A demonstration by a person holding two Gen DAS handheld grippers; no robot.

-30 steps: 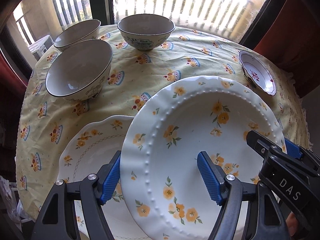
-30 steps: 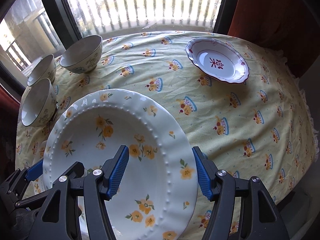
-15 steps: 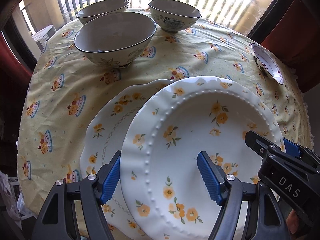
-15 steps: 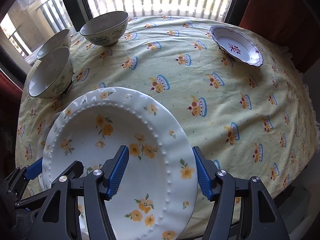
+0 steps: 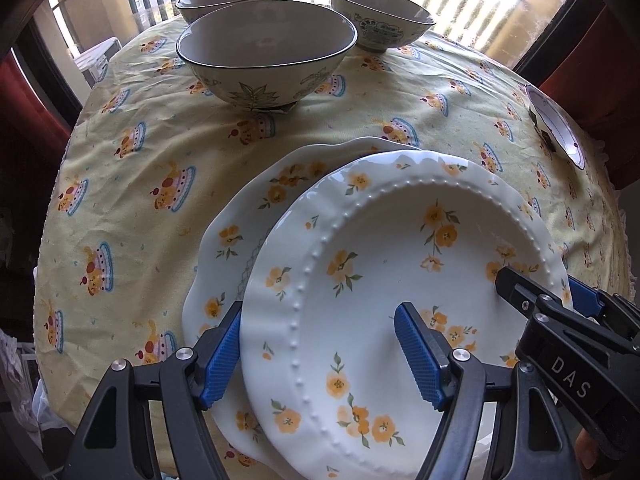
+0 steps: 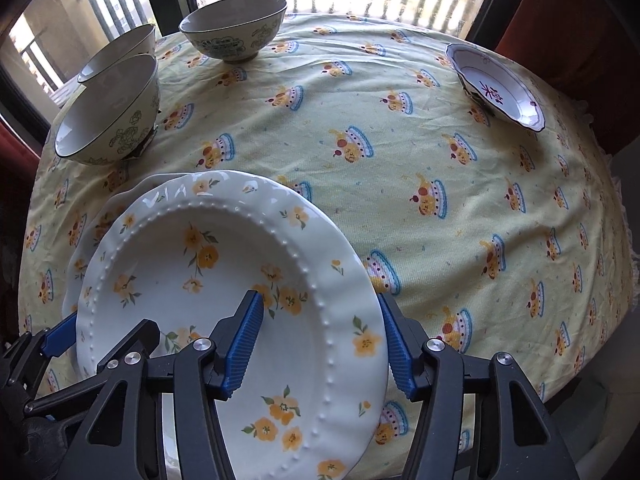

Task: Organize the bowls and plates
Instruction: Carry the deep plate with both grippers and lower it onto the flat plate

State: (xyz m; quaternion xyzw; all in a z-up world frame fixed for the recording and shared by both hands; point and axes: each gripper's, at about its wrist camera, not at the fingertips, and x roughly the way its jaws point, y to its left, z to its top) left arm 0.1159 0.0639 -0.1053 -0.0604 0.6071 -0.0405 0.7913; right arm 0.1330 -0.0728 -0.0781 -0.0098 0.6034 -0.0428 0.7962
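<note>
A: While both grippers clamp it, where's the beaded plate (image 5: 384,280)?
B: Near edge, over a second floral plate (image 5: 248,220). Left gripper (image 5: 320,348) and right gripper (image 6: 320,344) pinch opposite rims.
A: Bowls?
B: Three bowls (image 5: 266,54) far-left, empty.

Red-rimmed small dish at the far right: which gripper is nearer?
Right. The right gripper clamps the floral plate on the edge facing the red-rimmed dish; the left gripper clamps the plate's opposite edge, farther away.
</note>
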